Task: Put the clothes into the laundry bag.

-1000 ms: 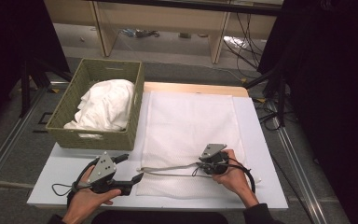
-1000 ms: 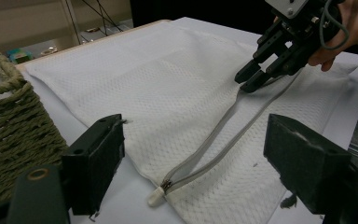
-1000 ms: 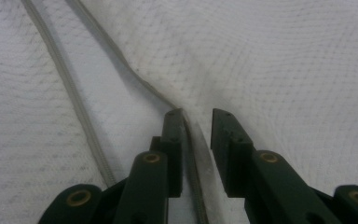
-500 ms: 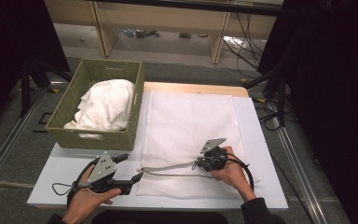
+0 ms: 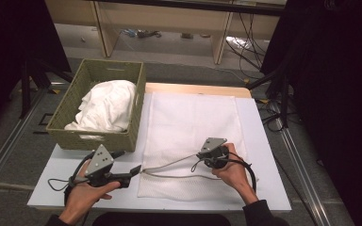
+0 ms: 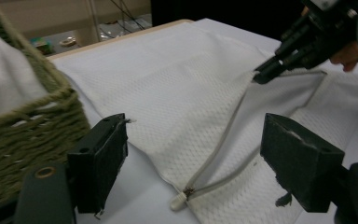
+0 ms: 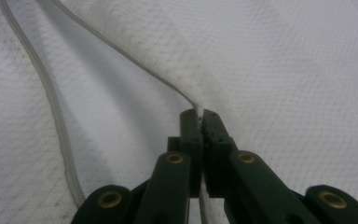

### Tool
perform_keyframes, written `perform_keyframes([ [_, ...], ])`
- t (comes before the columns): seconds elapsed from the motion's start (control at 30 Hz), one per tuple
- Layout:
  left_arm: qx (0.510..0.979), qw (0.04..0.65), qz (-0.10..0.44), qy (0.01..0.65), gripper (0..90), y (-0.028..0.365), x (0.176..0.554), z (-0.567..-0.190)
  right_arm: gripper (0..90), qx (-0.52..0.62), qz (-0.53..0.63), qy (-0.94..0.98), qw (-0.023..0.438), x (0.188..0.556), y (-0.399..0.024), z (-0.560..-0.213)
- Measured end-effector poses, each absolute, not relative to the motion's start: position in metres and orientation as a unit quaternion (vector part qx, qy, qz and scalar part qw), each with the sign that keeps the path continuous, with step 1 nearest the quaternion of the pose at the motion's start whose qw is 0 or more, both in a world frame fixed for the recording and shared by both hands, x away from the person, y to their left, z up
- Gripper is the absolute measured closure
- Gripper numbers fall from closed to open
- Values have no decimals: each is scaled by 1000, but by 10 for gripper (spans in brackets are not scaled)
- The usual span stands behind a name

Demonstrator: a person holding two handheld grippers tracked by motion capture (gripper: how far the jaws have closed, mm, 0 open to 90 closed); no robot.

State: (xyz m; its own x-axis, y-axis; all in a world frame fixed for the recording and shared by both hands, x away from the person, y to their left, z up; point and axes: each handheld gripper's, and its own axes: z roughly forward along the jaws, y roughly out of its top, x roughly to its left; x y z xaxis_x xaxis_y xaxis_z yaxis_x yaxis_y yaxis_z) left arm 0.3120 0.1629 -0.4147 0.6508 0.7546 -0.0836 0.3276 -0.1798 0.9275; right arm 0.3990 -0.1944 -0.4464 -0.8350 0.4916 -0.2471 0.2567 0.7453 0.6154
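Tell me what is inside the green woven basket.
The green woven basket holds bunched white cloth that rises near its rim. Anything beneath that cloth, and the basket's bottom, is covered and cannot be seen.

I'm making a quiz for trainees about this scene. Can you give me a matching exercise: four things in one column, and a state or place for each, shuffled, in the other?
Things:
1. left tongs
2. right tongs
3. white laundry
4. mesh bag

States or places:
A. lies flat on the table, zipper open
B. shut on the bag's zipper edge
C. open, near the zipper's end
D. piled in the green basket

Pairs: 1-C, 2-B, 3-D, 4-A
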Motion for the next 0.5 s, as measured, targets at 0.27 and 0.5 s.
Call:
perform_keyframes([
  [0.27, 744, 482, 245, 392, 236, 192, 359, -373, 895, 197, 310, 905, 215, 398, -190, -424],
  [0.5, 762, 424, 258, 415, 233, 213, 418, -349, 895, 186, 316, 904, 219, 401, -188, -415],
])
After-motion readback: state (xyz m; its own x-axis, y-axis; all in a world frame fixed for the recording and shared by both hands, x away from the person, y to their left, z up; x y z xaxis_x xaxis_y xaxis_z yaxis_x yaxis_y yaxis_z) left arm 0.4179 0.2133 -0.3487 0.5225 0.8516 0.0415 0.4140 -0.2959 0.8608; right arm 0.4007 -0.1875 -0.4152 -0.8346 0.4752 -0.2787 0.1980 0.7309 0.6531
